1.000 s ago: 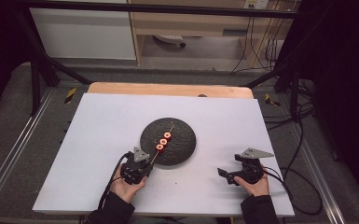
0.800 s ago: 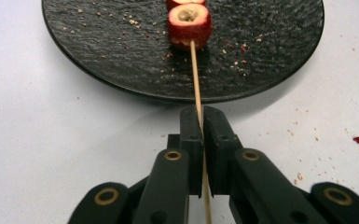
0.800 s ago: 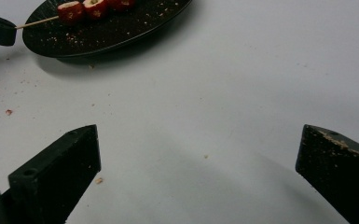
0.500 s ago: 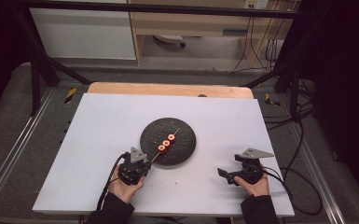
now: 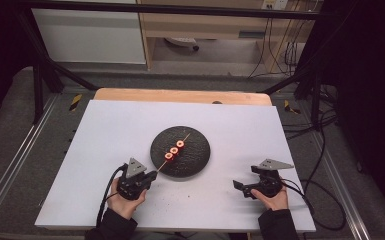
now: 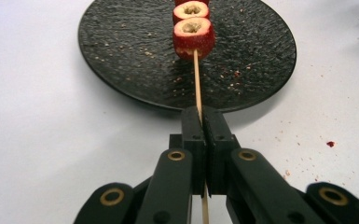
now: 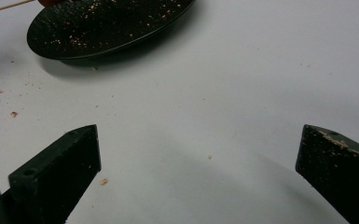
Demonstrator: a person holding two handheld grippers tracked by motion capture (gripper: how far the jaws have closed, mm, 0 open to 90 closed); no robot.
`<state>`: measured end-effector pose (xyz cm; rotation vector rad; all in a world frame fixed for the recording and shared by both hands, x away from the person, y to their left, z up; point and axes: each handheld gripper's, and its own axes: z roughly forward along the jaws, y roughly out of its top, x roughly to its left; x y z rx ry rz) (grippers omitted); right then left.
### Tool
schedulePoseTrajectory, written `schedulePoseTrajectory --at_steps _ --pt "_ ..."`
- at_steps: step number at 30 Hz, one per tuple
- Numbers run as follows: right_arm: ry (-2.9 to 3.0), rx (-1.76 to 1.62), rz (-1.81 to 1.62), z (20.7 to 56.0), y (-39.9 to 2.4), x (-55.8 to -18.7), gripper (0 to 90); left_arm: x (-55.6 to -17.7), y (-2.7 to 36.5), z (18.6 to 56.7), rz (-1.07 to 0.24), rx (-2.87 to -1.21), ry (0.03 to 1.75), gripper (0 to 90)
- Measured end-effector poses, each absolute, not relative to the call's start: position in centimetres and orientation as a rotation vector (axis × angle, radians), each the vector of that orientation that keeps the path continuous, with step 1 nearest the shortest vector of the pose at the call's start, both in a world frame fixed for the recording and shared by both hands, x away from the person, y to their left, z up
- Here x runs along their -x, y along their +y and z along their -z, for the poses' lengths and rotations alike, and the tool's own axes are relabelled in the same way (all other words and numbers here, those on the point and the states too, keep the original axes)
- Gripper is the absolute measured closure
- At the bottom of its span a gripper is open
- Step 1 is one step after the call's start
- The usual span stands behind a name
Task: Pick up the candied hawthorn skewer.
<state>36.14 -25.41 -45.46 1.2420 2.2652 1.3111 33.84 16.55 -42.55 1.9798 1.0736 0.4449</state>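
Left gripper (image 6: 200, 122) clamping skewer (image 6: 196, 74) at plate (image 6: 121, 70) edge, seemingly airborne

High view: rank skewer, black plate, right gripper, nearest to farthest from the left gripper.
1. Skewer: clamped in the left gripper, running up-right over the plate.
2. Black plate: just ahead of the jaws, its near rim beside them.
3. Right gripper: across the white table at the right, jaws open.

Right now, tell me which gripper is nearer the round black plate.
Left. The left gripper sits at the rim of the round black plate, shut on the thin wooden skewer. The right gripper rests open on the white table, well off to the plate's side.
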Motion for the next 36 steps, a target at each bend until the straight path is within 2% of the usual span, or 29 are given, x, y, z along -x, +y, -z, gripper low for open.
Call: schedulePoseTrajectory --at_steps 18,36 --pt "2.273 -1.231 -1.342 44.9 -24.0 -36.1 0.8 -32.6 20.6 42.9 -0.447 -1.876 1.05 88.3" --pt "2.299 -1.196 -1.39 44.7 -21.2 -36.1 0.7 -31.9 21.1 43.1 -0.451 -1.858 1.007 88.3"
